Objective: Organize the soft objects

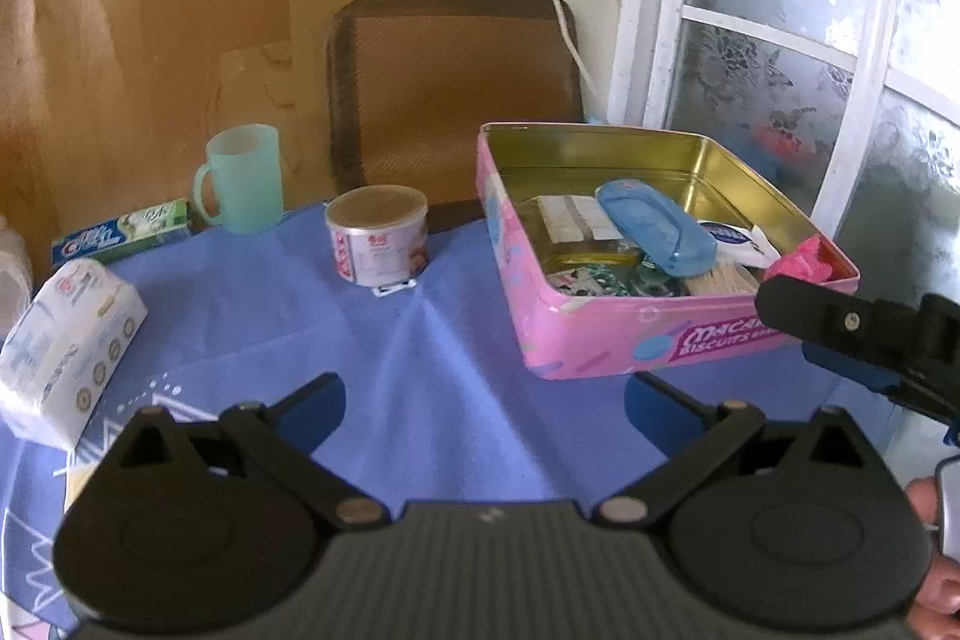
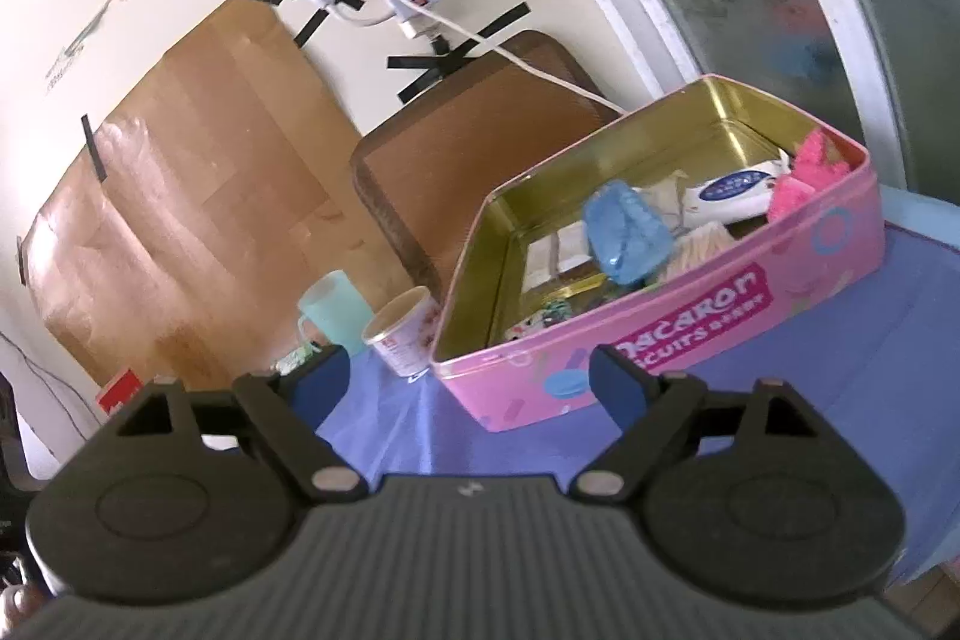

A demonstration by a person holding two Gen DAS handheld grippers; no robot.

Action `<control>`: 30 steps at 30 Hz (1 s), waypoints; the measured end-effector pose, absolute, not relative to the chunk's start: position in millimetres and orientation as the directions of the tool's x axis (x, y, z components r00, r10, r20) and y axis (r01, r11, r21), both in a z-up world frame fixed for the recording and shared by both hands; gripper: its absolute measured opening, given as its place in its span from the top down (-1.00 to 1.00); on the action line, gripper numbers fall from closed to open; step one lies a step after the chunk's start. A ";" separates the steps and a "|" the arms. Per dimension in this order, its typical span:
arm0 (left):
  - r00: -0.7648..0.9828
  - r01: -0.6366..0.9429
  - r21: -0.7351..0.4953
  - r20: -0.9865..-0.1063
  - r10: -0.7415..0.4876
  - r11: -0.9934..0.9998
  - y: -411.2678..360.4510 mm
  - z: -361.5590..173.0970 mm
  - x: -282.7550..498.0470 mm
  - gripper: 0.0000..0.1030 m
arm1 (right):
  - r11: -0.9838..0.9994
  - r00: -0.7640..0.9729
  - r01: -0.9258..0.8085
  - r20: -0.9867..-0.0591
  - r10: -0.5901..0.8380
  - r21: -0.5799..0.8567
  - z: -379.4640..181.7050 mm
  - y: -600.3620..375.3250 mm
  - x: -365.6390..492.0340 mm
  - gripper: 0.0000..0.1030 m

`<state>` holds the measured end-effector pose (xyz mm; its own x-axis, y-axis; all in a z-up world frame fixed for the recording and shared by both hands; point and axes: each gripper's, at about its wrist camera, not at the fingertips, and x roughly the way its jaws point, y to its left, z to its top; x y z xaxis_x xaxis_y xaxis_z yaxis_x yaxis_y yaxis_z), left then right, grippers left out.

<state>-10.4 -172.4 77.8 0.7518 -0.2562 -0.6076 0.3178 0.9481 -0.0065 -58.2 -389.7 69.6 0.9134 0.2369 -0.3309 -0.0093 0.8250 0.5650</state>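
Observation:
A pink macaron biscuit tin (image 1: 606, 334) stands open on the blue tablecloth (image 1: 420, 340), right of centre. Inside lie a blue soft pouch (image 1: 657, 226), a white wipes pack (image 1: 735, 238), a pink fuzzy item (image 1: 801, 262) and small packets. A white tissue pack (image 1: 66, 340) lies at the left. My left gripper (image 1: 483, 406) is open and empty above the cloth, in front of the tin. My right gripper (image 2: 468, 379) is open and empty, tilted, just before the tin (image 2: 690, 316); it shows at the right edge of the left wrist view (image 1: 870, 334).
A mint cup (image 1: 243, 178), a toothpaste box (image 1: 123, 232) and a round can (image 1: 378, 235) stand at the back of the table. A brown chair back (image 1: 450, 88) is behind. A window frame (image 1: 660, 10) is at the right, cardboard at the left.

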 end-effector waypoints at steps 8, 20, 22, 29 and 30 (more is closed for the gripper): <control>0.780 0.293 0.018 -0.582 -0.228 0.956 -161.2 79.6 -20.3 -1.00 | 0.842 0.911 -0.028 -0.333 0.243 0.539 80.5 -374.5 -57.3 -0.76; 0.822 0.282 0.070 -0.532 -0.203 0.957 -162.3 85.2 -26.8 -1.00 | 0.868 0.924 -0.038 -0.313 0.219 0.496 87.5 -371.8 -59.6 -0.77; 0.818 0.294 0.066 -0.533 -0.216 0.953 -163.5 85.4 -27.9 -1.00 | 0.868 0.925 -0.034 -0.313 0.214 0.495 87.4 -372.5 -59.8 -0.78; 0.820 0.303 0.078 -0.529 -0.219 0.950 -167.9 86.4 -31.2 -1.00 | 0.870 0.930 -0.019 -0.312 0.196 0.492 88.2 -373.8 -62.7 -0.78; 0.819 0.305 0.074 -0.528 -0.222 0.949 -167.9 86.7 -31.5 -1.00 | 0.870 0.930 -0.019 -0.310 0.195 0.492 88.3 -374.3 -63.1 -0.78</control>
